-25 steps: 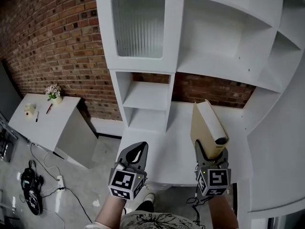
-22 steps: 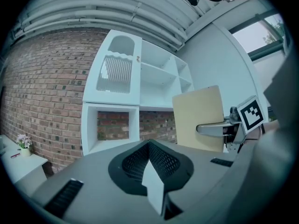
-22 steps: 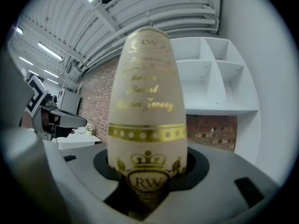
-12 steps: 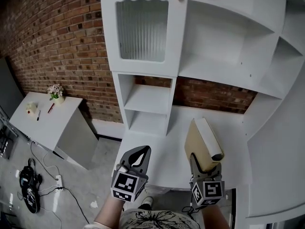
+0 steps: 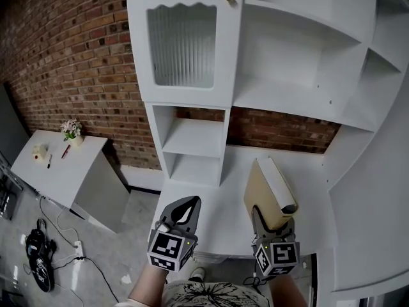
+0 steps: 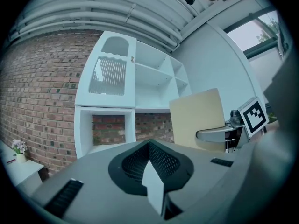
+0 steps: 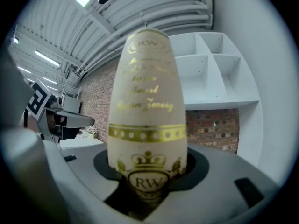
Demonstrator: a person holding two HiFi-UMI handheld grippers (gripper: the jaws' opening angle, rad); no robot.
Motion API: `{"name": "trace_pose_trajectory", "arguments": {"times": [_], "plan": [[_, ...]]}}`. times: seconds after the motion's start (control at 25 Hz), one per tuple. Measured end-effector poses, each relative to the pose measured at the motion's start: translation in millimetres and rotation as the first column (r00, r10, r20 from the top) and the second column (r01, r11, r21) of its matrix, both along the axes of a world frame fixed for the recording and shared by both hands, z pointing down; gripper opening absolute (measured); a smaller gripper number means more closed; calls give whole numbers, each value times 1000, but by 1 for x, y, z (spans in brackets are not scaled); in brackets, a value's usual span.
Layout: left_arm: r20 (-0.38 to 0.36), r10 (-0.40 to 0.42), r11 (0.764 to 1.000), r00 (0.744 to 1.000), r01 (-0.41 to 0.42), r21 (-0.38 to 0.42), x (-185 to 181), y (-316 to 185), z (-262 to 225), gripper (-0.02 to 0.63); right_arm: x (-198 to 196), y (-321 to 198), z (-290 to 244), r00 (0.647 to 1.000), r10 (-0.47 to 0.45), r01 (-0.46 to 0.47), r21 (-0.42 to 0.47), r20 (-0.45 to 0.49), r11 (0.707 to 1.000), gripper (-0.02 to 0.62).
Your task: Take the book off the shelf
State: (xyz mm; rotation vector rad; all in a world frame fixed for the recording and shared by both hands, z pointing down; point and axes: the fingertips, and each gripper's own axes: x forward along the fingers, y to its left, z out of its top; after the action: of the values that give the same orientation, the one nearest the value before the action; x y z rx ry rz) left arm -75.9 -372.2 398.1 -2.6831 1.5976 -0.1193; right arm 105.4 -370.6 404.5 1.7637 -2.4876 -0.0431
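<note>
A tan book (image 5: 268, 190) with a gold-lettered spine (image 7: 147, 125) stands upright in my right gripper (image 5: 271, 221), which is shut on its lower end above the white desk top (image 5: 217, 210). The spine fills the right gripper view between the jaws (image 7: 147, 183). My left gripper (image 5: 183, 204) hovers to the left of the book, shut and holding nothing, and its tips meet in the left gripper view (image 6: 149, 146). That view also shows the book's cover (image 6: 196, 118) to the right. The white shelf unit (image 5: 192, 139) stands behind, and its open compartments hold nothing.
A ribbed-glass cabinet door (image 5: 182, 43) sits above the small cubbies. White shelves (image 5: 300, 94) run along the back and right over a brick wall (image 5: 70, 62). A low white table (image 5: 57, 168) with a small flower pot (image 5: 71, 132) stands at the left. Cables lie on the floor (image 5: 38, 261).
The right gripper has brought the book down and nearer to me, away from the shelf. The left gripper has stayed shut in almost the same place.
</note>
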Motion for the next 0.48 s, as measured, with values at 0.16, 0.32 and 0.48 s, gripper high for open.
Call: {"name": "trace_pose_trajectory", "arguments": {"times": [0.16, 0.32, 0.48], "plan": [[-7, -10, 1000, 1000, 10, -2, -5, -1, 1, 12, 1, -1, -1, 1000, 2, -2, 0, 4, 1000, 233], [-13, -6, 1000, 1000, 6, -7, -4, -3, 3, 12, 1, -3, -5, 1000, -2, 2, 3, 7, 1000, 233], [-1, -11, 1000, 1000, 11, -13, -4, -5, 4, 12, -3, -5, -10, 1000, -16, 16, 7, 4, 1000, 233]]}}
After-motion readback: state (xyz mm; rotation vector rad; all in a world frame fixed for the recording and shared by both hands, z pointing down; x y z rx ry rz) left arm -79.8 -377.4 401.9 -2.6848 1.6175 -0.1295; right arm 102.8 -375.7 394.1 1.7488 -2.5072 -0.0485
